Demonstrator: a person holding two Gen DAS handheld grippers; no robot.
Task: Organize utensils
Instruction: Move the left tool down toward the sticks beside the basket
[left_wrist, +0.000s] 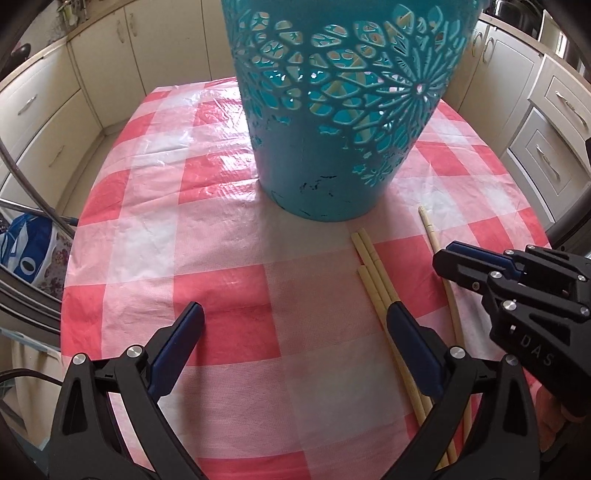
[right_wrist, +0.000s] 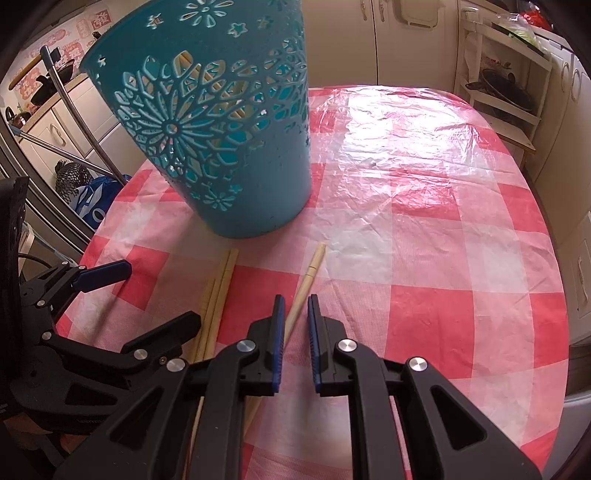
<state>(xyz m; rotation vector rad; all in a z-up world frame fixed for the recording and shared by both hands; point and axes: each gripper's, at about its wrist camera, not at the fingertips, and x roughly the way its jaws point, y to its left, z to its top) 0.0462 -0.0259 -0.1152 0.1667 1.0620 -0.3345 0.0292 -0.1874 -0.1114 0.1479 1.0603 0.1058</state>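
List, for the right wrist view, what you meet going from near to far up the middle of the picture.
right gripper → single chopstick lying on the checked tablecloth → teal cut-out basket, chopsticks visible inside → cream cabinets behind the table.

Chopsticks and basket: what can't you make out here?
- Chopsticks near ends: left wrist view, behind left gripper finger.
- Single chopstick: right wrist view, right gripper hides any contact.
- Teal basket rim: cut off at top; contents only glimpsed.
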